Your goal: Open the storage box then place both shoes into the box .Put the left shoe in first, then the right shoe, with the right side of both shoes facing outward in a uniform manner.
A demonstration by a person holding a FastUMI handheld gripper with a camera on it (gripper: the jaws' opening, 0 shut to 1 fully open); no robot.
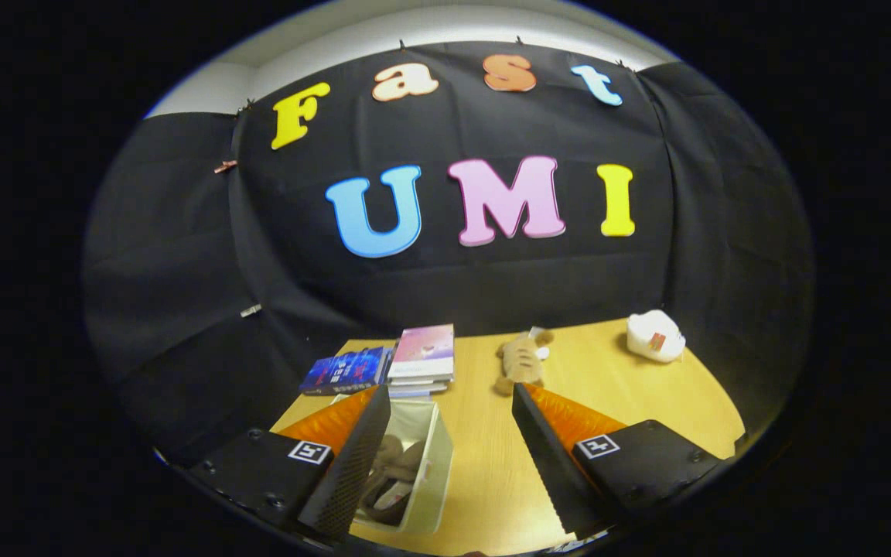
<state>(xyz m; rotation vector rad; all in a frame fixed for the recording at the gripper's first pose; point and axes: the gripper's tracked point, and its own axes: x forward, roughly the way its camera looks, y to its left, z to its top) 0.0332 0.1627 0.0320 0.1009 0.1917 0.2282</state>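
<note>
The storage box (431, 472), a pale open-topped bin, stands on the wooden table (492, 472) just right of my left finger, which hides its left part. Inside it I see brownish shoes (393, 476) lying together; how each one faces I cannot tell. My gripper (452, 398) is open and raised above the table, its fingers spread wide with nothing between them. The box sits low between the fingers, toward the left one.
Beyond the fingers lie a stack of books (422, 357) and a blue book (345, 371) beside it. A striped plush toy (521, 362) lies mid-table. A white object (654, 336) sits at the far right corner. Black cloth walls close the booth.
</note>
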